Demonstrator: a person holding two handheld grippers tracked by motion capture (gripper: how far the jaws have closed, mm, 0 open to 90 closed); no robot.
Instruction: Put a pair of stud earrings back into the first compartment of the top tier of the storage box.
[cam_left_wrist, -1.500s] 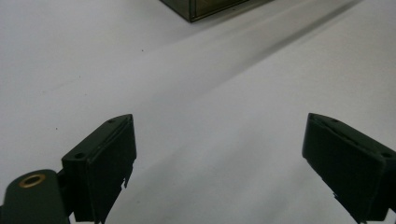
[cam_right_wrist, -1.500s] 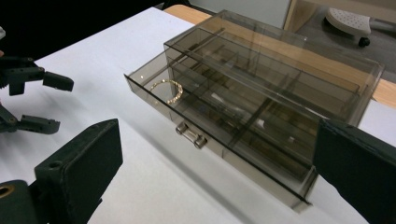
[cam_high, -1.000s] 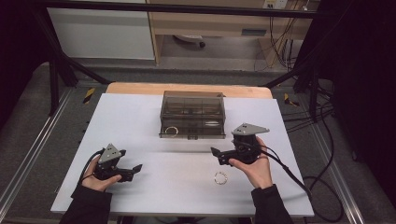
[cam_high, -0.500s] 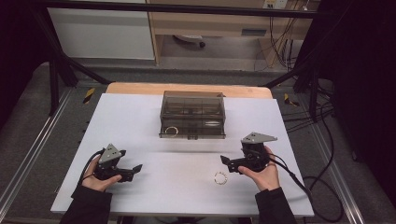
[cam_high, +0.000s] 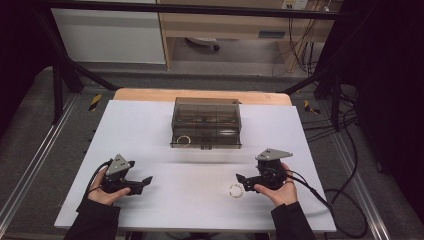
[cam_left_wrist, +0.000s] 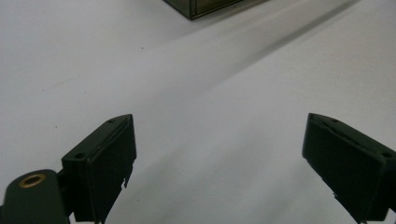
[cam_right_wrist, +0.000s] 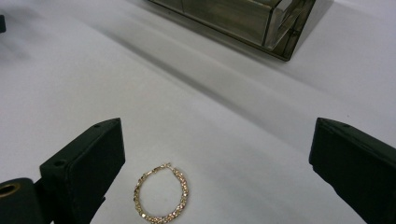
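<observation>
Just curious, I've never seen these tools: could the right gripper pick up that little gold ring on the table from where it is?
Probably yes. The right gripper has its jaws open, and the gold ring lies flat just ahead of them with nothing between.

I'm in a lab: a black frame (cam_high: 60, 75) surrounds my white table (cam_high: 150, 130), with cables (cam_high: 345, 145) trailing at the frame's right.

Black tools (cam_high: 142, 182), grey plates, black sleeves
</observation>
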